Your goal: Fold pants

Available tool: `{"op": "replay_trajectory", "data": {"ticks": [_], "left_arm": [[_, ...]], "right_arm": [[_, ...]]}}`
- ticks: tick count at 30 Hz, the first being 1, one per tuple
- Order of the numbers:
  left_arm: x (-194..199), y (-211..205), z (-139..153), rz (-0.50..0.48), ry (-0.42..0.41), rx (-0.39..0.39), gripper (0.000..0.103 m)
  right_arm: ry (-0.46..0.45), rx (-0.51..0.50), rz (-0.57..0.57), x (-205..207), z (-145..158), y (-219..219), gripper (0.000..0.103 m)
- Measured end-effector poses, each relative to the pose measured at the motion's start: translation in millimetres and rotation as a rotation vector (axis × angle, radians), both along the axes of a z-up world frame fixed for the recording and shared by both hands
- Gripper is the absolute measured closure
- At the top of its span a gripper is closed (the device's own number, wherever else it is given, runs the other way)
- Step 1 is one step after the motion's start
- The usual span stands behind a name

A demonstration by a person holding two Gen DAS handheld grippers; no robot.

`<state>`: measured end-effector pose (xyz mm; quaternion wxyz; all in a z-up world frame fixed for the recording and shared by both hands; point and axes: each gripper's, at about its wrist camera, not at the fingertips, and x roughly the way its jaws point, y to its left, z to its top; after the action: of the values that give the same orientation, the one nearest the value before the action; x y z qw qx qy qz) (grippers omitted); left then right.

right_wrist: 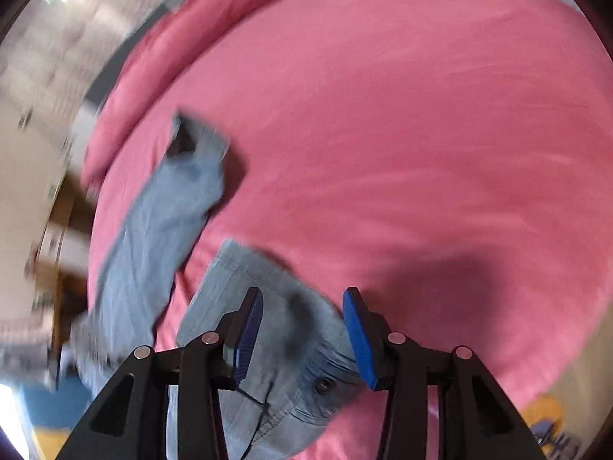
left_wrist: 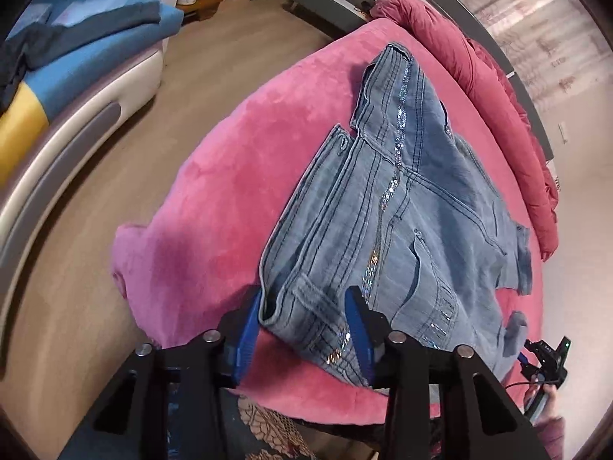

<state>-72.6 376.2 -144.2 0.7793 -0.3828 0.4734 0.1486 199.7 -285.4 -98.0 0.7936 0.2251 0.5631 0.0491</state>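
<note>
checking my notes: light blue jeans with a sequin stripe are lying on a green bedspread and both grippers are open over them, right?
One thing is wrong: the bedspread is pink, not green, as the left wrist view shows. The rest stands: the light blue jeans with the sequin stripe lie on it, and the left gripper and right gripper are both open over them.

Both wrist views look steeply down, close over the pink plush-covered bed (left_wrist: 214, 176); shared: light-blue denim pants (left_wrist: 413, 207).
</note>
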Motion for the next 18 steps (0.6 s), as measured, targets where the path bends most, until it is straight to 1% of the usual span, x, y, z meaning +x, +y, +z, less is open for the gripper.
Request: {"op": "replay_trajectory", "data": {"ticks": [1,2,3,4,5,7,8,11,13,14,15,16,17,18], "left_arm": [[2,1,-1,-0.002,0.009,0.01,0.077],[4,1,-2,-0.005,0.017,0.019,0.082],[5,1,-2,-0.008,0.025,0.03,0.092],[6,2,-3,-0.01,0.028,0.044,0.096],[7,2,-3,-0.017,0.025,0.048,0.096],[8,2,-4,-0.021,0.024,0.045,0.097],[7,3,-3,-0.019,0.017,0.037,0.097],[2,8,6,-0.015,-0.017,0.01,0.098],[-4,12,16,-0.02,-0.042,0.0,0.098],[-8,13,22,-0.022,-0.054,-0.002,0.098],[-12,15,27,-0.021,-0.067,-0.004,0.098],[-17,19,30,-0.019,-0.073,-0.012,0.098],[-19,21,31,-0.017,-0.074,-0.02,0.098],[-22,23,31,-0.013,-0.071,-0.036,0.098]], "right_arm": [[0.011,-0.039,0.039,2,-4,3,0.058],[0.026,-0.033,0.073,4,-6,6,0.058],[0.057,-0.047,0.111,3,-9,10,0.063],[0.064,-0.091,0.131,0,-9,12,0.068],[0.048,-0.107,0.161,-5,-6,14,0.084],[0.031,-0.077,0.201,-16,0,15,0.086],[0.009,-0.094,0.205,-27,8,14,0.086],[-0.05,-0.088,0.201,-52,31,5,0.087],[-0.082,-0.086,0.18,-79,50,-10,0.087],[-0.085,-0.081,0.169,-86,57,-15,0.087],[-0.091,-0.081,0.157,-104,65,-27,0.088],[-0.089,-0.082,0.151,-112,70,-30,0.088],[-0.075,-0.084,0.136,-125,74,-34,0.088],[-0.06,-0.093,0.13,-135,73,-39,0.088]]}}
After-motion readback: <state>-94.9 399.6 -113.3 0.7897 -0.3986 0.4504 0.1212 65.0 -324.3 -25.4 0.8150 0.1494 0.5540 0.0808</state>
